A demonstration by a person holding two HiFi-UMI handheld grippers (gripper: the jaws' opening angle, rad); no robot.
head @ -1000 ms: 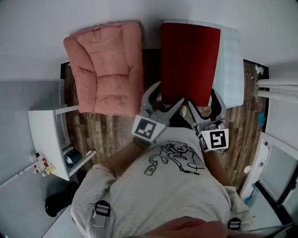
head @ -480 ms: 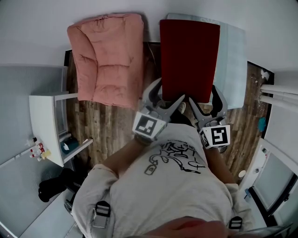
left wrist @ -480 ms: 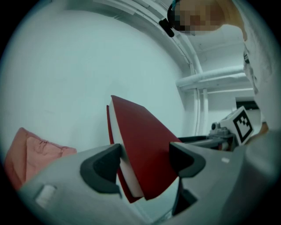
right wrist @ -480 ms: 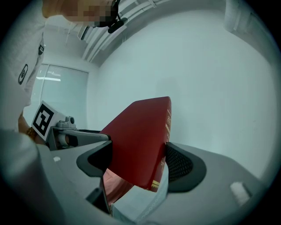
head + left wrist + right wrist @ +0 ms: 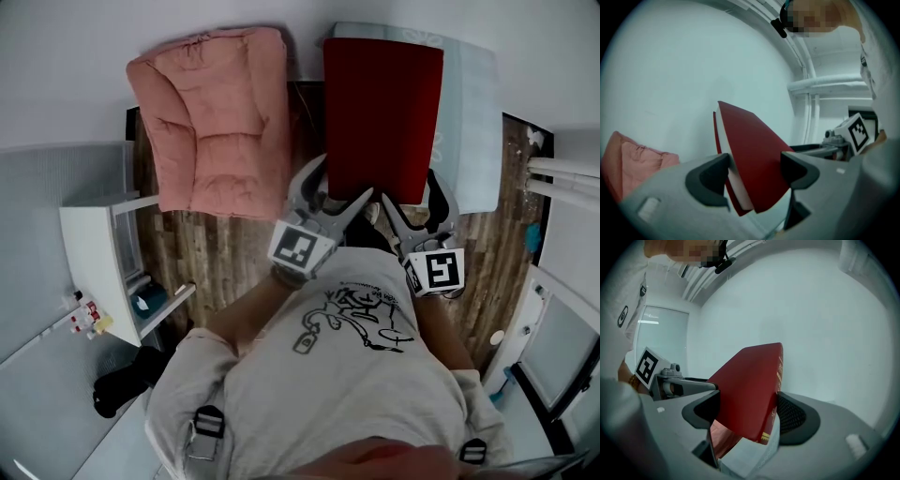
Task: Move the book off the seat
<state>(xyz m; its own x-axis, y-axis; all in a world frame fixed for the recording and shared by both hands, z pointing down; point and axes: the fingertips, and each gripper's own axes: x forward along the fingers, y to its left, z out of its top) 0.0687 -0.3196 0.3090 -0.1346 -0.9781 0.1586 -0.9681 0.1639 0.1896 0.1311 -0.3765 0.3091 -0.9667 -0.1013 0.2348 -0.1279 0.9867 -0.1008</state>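
Hardly budged since a second ago, the book [image 5: 382, 117] hangs clamped at its near corners by left gripper [image 5: 339, 192] and right gripper [image 5: 412, 199]; stiff, probably light, slick-covered.

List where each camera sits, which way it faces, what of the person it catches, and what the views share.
Head view: on the head, facing steeply down; shirt, forearms, left gripper, right gripper.
Left gripper view: on that gripper, facing the wall along its jaws; head at top right.
Right gripper view: on that gripper, facing likewise; head at top left.
Shared: the red book, clamped in both grippers.
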